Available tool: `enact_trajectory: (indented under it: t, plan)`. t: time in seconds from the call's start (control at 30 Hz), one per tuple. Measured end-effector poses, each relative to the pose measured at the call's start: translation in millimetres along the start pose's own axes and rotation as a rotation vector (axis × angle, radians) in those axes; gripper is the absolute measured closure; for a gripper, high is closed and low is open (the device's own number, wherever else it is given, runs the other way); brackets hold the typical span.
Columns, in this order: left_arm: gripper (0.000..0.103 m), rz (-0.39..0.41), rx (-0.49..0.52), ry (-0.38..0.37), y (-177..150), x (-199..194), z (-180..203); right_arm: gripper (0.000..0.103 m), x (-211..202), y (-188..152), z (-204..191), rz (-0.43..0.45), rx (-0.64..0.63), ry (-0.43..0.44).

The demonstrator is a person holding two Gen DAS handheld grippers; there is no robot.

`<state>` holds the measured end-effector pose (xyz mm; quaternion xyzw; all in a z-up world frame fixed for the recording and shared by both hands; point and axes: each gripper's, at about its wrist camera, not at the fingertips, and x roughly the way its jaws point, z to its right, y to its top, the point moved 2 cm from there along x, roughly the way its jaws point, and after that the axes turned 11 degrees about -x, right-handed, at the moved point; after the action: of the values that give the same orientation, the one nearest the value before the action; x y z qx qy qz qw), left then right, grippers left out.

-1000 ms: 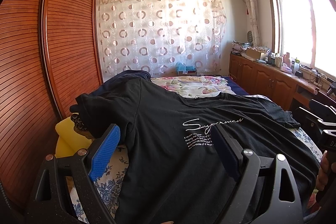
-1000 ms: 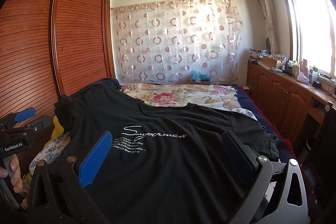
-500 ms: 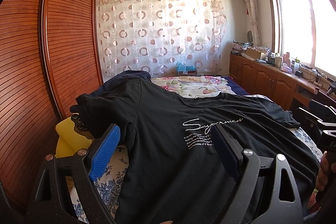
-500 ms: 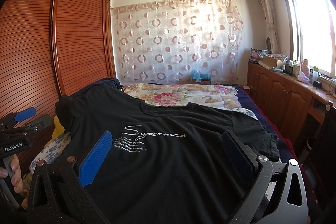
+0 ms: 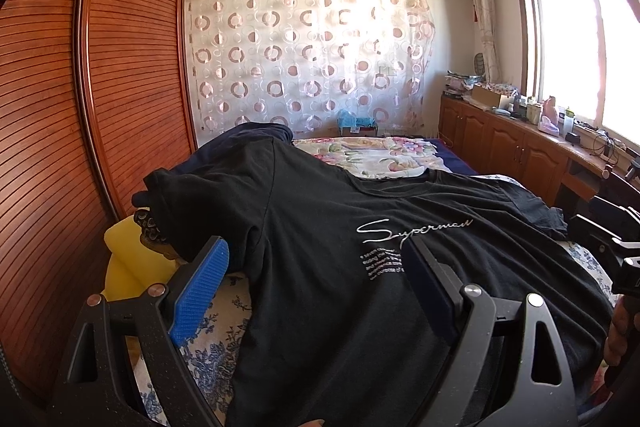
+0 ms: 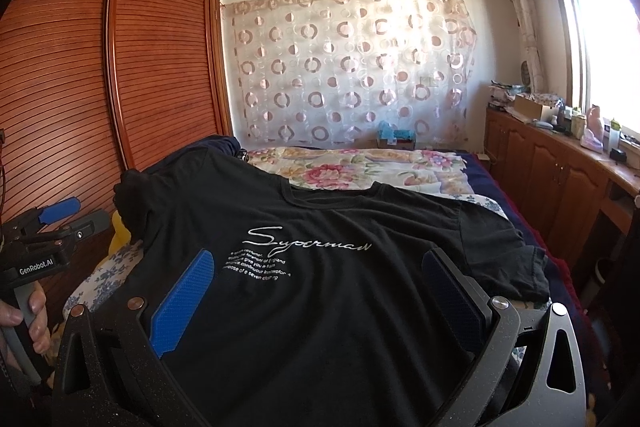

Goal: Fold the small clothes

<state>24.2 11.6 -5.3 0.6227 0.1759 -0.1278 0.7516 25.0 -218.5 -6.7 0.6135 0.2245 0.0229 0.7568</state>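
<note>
A black T-shirt [image 5: 320,219] with white "Superman" lettering lies spread front-up on the bed; it also shows in the right wrist view [image 6: 340,291]. My left gripper [image 5: 316,267] is open and empty, hovering over the shirt's lower left part, near the left sleeve [image 5: 180,195]. My right gripper [image 6: 320,279] is open and empty, hovering over the shirt's lower middle, below the lettering. The right sleeve [image 6: 504,255] lies flat toward the bed's right edge. The shirt's hem is hidden under the grippers.
A floral quilt [image 6: 360,167] lies beyond the collar. A yellow pillow [image 5: 128,259] and a dark garment [image 5: 240,139] sit at the bed's left. Wooden wardrobe doors [image 5: 120,67] stand left; a cluttered wooden counter [image 6: 560,155] runs along the right under the window.
</note>
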Motion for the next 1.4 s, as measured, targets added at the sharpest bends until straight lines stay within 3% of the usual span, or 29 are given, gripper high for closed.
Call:
enact_trajectory:
  t: [0.6,0.93,1.1,1.27,1.4]
  plan:
    - [0.014,-0.093,-0.028,0.01,11,35,-66,0.0,32,5,-4,-0.075,-0.053,0.076]
    - [0.014,-0.137,-0.021,0.049,37,72,-115,0.0,81,31,5,-0.115,-0.124,0.175]
    - [0.014,-0.159,-0.074,-0.001,54,87,-139,0.0,107,40,11,-0.126,-0.154,0.239]
    - [0.024,-0.176,-0.11,0.005,68,105,-157,0.001,133,45,16,-0.166,-0.181,0.278]
    - [0.043,-0.206,-0.127,-0.017,74,120,-162,0.001,152,52,21,-0.187,-0.194,0.298]
